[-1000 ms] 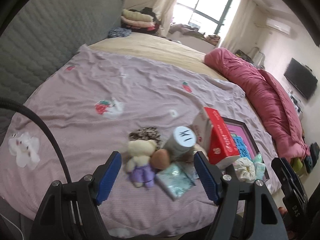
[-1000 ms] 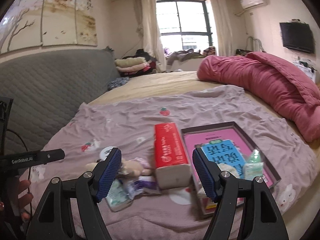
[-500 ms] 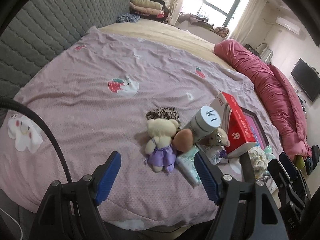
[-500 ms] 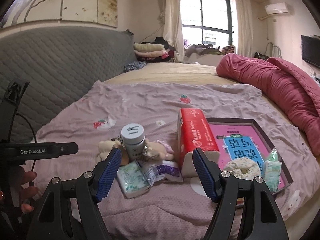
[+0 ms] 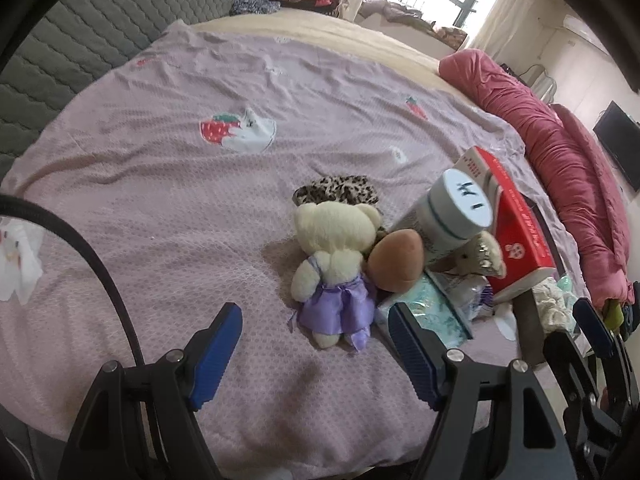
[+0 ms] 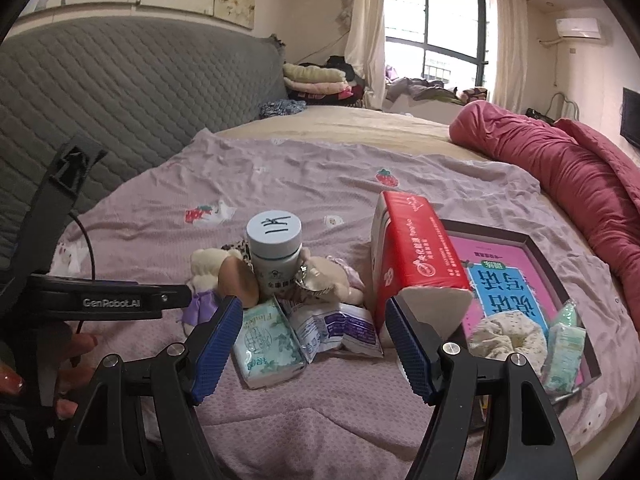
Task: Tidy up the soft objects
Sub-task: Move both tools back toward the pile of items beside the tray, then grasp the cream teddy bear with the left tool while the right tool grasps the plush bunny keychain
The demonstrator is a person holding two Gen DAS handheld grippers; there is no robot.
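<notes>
A little teddy bear [image 5: 334, 258] in a purple dress lies on the bed [image 5: 160, 208], touching a brown sponge [image 5: 396, 260]. Next to them stands a bottle [image 6: 276, 254] with "1K" written on its lid. The left gripper [image 5: 314, 350] has "GenRobot.AI" on its side. Both it and the right gripper [image 6: 314, 344] have their fingers spread wide, holding nothing.

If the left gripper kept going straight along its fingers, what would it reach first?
Probably the cream plush bear in the purple dress, lying just beyond the open left gripper on the lilac bedspread. Depth is uncertain; it might touch the bedspread first.
</notes>
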